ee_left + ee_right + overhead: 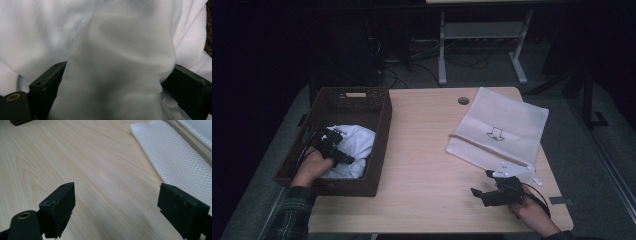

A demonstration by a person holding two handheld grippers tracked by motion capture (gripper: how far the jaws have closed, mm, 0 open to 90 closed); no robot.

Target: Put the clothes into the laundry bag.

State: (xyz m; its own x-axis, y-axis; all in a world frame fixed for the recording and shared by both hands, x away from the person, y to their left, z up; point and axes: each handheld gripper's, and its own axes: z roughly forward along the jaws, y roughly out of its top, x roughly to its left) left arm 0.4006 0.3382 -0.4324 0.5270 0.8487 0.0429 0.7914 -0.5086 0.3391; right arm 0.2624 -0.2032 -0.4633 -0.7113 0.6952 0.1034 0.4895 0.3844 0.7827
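Nearest to the high view is my right hand at the bottom edge of the table, holding my right gripper low over the bare wood. It waits just beside the near corner of the white mesh bag, which lies flat on the right part of the table, probably so that clothing can go into it. At the left, my left hand reaches into the brown wicker basket, and my left gripper points down into the white garment that lies crumpled in the near half of the basket.

From the left gripper view, white cloth covers almost everything, with a thick fold standing between my two black jaws. The jaws are wide apart on both sides of this fold. I judge they do not press it yet, so the garment is between them but not held. A small piece of the basket wall shows at the right edge.

From the right gripper view, my jaws stand wide open with nothing between them, only the pale wood. The mesh bag lies ahead at the right, near enough to pick up its edge when needed.
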